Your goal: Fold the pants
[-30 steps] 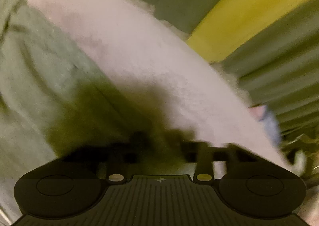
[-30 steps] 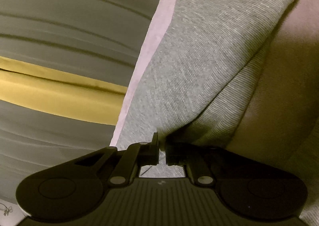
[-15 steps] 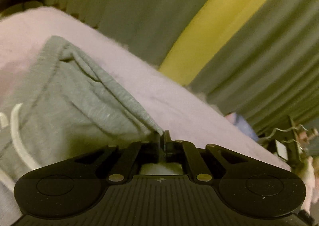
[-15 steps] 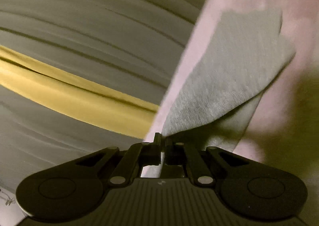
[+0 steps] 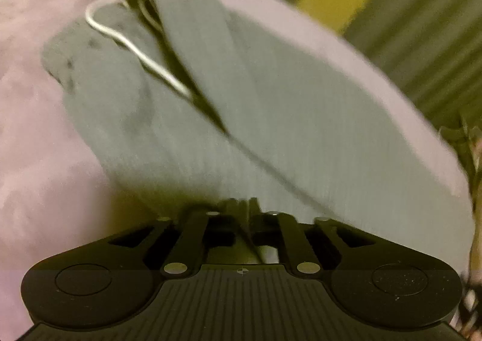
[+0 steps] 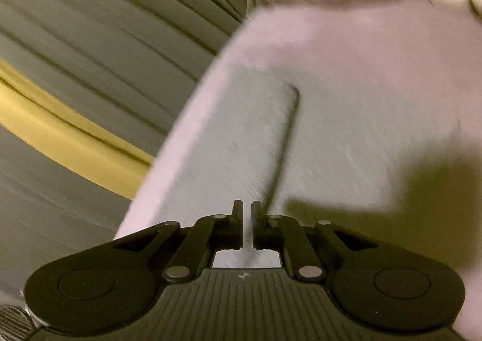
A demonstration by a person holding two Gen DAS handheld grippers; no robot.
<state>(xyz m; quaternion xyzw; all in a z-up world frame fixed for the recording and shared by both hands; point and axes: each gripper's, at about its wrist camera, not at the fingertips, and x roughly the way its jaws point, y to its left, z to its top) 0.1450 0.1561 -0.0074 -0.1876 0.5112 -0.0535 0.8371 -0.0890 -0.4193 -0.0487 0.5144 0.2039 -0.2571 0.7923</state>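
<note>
The big pink blanket (image 5: 45, 160) is soft and fluffy. It could bunch up under the pants and pull our fold crooked if we drag the cloth. Our grey pants (image 5: 271, 130) lie on top of it, close to the blanket's edge by the green and yellow curtain (image 6: 75, 85). They could slip over that edge if we tug too far that way.

The pants look soft and ribbed. One layer is folded over another, with a long dark crease between them. A white drawstring (image 5: 126, 37) loops out near the top. It could snag or get trapped in the fold.

Our left gripper (image 5: 245, 208) has just been opening a little. Its jaws are narrow, and a thin edge of cloth runs between them. The picture is too blurry to tell if they pinch it.

Our right gripper (image 6: 247, 220) has just been opening too. We see a thin gap with nothing pinched inside. If both let go too early, the top layer may flop back.
</note>
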